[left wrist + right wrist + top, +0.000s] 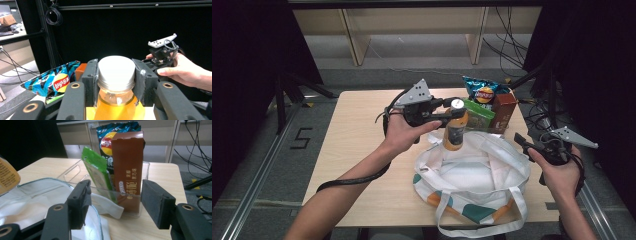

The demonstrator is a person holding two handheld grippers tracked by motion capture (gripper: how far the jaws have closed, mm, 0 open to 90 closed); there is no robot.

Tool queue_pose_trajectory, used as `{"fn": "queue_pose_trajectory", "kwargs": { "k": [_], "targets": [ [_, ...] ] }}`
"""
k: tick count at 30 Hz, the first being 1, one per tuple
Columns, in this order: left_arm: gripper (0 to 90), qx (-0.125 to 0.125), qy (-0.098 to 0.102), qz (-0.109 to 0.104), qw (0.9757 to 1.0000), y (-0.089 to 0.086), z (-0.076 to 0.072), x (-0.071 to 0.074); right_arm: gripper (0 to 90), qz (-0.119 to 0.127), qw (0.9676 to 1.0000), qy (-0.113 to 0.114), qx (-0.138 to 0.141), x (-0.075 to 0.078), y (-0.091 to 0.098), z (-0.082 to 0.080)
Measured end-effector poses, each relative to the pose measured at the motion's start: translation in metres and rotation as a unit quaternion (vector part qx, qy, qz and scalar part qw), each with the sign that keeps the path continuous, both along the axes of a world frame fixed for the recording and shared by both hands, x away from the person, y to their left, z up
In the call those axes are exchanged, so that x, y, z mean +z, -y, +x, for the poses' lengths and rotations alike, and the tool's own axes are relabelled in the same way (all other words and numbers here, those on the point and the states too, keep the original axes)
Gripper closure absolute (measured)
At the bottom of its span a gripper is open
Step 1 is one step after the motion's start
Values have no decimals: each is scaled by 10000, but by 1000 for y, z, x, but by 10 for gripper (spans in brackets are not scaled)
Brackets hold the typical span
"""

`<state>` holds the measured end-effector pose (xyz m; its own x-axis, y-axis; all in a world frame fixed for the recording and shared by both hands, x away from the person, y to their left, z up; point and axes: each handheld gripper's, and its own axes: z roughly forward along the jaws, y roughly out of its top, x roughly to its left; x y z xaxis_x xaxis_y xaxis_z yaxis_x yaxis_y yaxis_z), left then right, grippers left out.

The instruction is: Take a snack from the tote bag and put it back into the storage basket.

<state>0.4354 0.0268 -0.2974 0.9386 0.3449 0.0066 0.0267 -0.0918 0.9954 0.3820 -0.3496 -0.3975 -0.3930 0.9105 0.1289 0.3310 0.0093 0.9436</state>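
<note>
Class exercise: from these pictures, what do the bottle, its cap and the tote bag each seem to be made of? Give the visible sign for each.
Bottle: probably clear plastic or glass; orange liquid shows through its neck.
Cap: seemingly metal with a matt white top; its ribbed silver skirt gleams.
Tote bag: soft white woven cloth, apparently; it slumps in folds, with limp strap handles.

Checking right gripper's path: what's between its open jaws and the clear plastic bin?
Right gripper view: between right gripper and clear plastic bin, only white tote bag's rim.

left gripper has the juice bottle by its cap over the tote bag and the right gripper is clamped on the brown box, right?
Not quite. The right gripper is open, short of the brown box, as the right gripper view shows. The left gripper does hold the juice bottle by its cap above the tote bag.
</note>
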Motion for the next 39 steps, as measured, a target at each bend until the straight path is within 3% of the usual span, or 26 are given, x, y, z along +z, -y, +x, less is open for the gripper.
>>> {"fn": "queue_pose_trajectory", "kwargs": {
  "k": [21, 26, 28, 31, 32, 35, 36, 39],
  "targets": [
    [588, 122, 44, 29, 9999, 5, 15, -1, 413, -12, 10000, -15, -46, -1, -1, 0],
    [588, 148, 50, 51, 9999, 6, 20, 0, 413, 143, 9997, -154, -107, -1, -3, -2],
    [588, 161, 41, 37, 9999, 7, 21, 0, 412, 210, 9996, -97, -187, -1, -4, -2],
    [588, 178, 41, 55, 9998, 8, 24, 1, 413, -6, 10000, 6, -89, -2, 0, 1],
    [588, 191, 40, 55, 9998, 8, 24, 1, 413, 112, 9998, -4, -166, -2, -2, 0],
    [588, 194, 66, 93, 9997, 9, 26, 2, 413, 107, 9998, 18, -161, -2, -2, 0],
    [588, 198, 73, 102, 9997, 9, 27, 2, 413, 155, 9998, -100, -125, -1, -2, -1],
    [588, 201, 97, 117, 9997, 10, 28, 3, 413, 79, 9999, -83, -77, -1, -1, 0]
  ]
}}
